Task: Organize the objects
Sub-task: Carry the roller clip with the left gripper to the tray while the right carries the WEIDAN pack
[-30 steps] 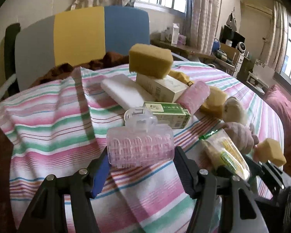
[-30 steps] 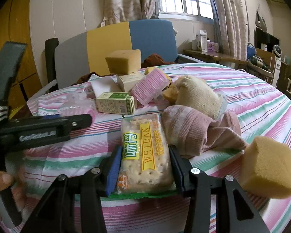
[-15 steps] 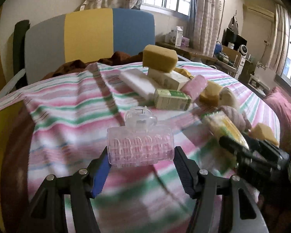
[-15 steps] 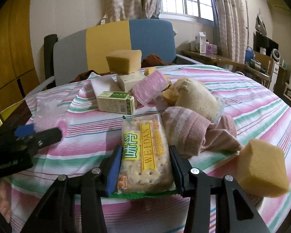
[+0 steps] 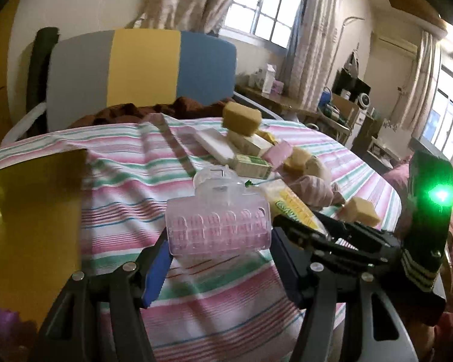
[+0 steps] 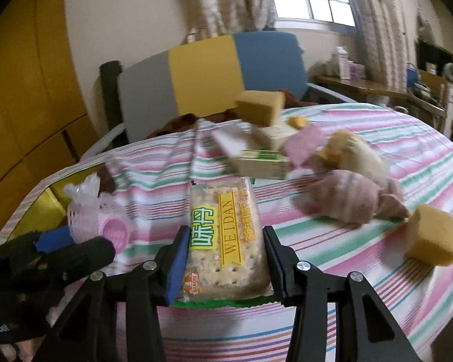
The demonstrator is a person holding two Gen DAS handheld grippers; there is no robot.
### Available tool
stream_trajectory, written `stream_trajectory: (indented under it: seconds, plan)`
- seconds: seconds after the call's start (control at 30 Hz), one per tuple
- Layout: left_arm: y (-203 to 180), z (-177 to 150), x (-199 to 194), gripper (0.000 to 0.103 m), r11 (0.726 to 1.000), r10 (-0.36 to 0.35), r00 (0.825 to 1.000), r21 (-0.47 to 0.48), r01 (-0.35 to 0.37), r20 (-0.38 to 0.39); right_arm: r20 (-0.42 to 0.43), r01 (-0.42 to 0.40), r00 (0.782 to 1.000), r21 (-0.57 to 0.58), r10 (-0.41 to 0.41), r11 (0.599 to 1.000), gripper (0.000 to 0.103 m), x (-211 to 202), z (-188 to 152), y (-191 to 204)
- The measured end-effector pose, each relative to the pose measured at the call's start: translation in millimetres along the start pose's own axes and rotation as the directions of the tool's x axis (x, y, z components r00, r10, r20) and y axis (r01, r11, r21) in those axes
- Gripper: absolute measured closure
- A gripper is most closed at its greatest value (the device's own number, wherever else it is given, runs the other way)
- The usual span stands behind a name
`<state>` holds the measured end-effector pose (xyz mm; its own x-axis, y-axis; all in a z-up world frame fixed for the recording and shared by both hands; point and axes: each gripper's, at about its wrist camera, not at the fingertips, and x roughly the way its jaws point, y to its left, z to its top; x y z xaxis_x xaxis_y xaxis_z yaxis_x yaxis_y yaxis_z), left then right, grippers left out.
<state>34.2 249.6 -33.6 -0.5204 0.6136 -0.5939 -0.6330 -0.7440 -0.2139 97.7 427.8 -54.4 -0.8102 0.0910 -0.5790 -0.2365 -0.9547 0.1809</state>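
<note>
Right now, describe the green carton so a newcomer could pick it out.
On the striped tablecloth, find the pile in front of the grey, yellow and blue chair back. The green carton lies on its side at the pile's near edge, just beyond the cracker pack. Only it has a green top with beige sides.

pink see-through hair roller [image 5: 219,229], ribbed barrel lying sideways, clear clip on top, clamped end to end, raised above striped cloth. cracker pack [image 6: 225,238], clear wrap, yellow "weidan" label, green crimped edge, pinched by long sides, lengthwise, held above cloth. small green carton [image 6: 262,163] lies on cloth behind pack, among blurred pile.
</note>
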Motion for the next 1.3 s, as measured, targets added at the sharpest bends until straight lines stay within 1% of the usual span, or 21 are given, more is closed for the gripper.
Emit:
stream_trajectory:
  seconds: [0.17,0.3,0.33,0.47,0.53,0.63,0.73,0.83,0.9,0.97,1.03,1.13,1.2,1.23,1.3]
  plan:
    - [31.0,-0.3,-27.0,0.039,0.997,0.029,0.999,-0.074,-0.027,0.021,-0.009,-0.077,0.997,-0.032,0.077,0.997,0.055,-6.8,1.9,38.2]
    - [65.1,0.1,-46.8,0.039,0.99,0.08,0.996,-0.12,-0.075,0.04,-0.014,-0.143,0.99,-0.07,0.142,0.987,0.055,-12.7,6.7,72.4]
    - [77.0,0.2,-52.5,0.039,0.986,0.103,0.994,-0.139,-0.095,0.047,-0.014,-0.159,0.987,-0.082,0.159,0.984,0.055,-14.6,7.9,82.0]
    - [118.3,-2.6,-65.0,0.039,0.967,0.154,0.987,-0.21,-0.143,0.039,-0.021,-0.216,0.976,-0.12,0.215,0.969,0.055,-20.9,12.1,113.4]
    - [141.2,-3.8,-68.3,0.039,0.955,0.18,0.984,-0.242,-0.17,0.02,-0.033,-0.246,0.969,-0.139,0.244,0.959,0.055,-22.6,13.4,129.9]
    - [168.8,-4.1,-71.9,0.039,0.937,0.229,0.973,-0.269,-0.222,-0.006,-0.064,-0.296,0.955,-0.164,0.289,0.941,0.055,-22.5,12.8,155.7]
    - [192.9,-2.6,-74.5,0.039,0.923,0.249,0.968,-0.294,-0.247,-0.031,-0.103,-0.346,0.938,-0.186,0.332,0.92,0.055,-19.6,9.9,179.7]
    - [220.7,-1.2,-74.1,0.039,0.909,0.267,0.961,-0.313,-0.276,-0.072,-0.148,-0.378,0.924,-0.211,0.353,0.902,0.055,-14.7,5.3,203.2]
    - [236.1,-0.4,-69.5,0.039,0.903,0.271,0.956,-0.313,-0.293,-0.114,-0.185,-0.387,0.918,-0.214,0.352,0.897,0.055,-6.4,4.0,218.4]
    - [251.8,-0.4,-63.3,0.039,0.896,0.273,0.949,-0.316,-0.311,-0.159,-0.227,-0.386,0.913,-0.207,0.339,0.899,0.055,5.8,4.4,232.9]
    - [268.0,-1.6,-57.1,0.039,0.889,0.259,0.944,-0.333,-0.315,-0.203,-0.256,-0.391,0.905,-0.185,0.34,0.902,0.055,18.7,6.3,241.4]
    - [281.8,-3.5,-52.1,0.039,0.881,0.253,0.935,-0.342,-0.328,-0.247,-0.321,-0.39,0.886,-0.123,0.335,0.913,0.055,44.3,10.7,254.5]
    - [288.2,-4.2,-50.8,0.039,0.879,0.259,0.928,-0.333,-0.341,-0.269,-0.35,-0.4,0.866,-0.06,0.356,0.914,0.055,60.5,12.6,258.5]
    - [291.5,-4.5,-49.8,0.039,0.88,0.264,0.924,-0.324,-0.349,-0.278,-0.362,-0.393,0.863,-0.045,0.352,0.918,0.055,68.3,13.3,261.5]
    - [296.2,-3.6,-49.3,0.039,0.876,0.275,0.917,-0.316,-0.363,-0.289,-0.375,-0.37,0.867,-0.041,0.329,0.928,0.055,82.7,15.5,268.4]
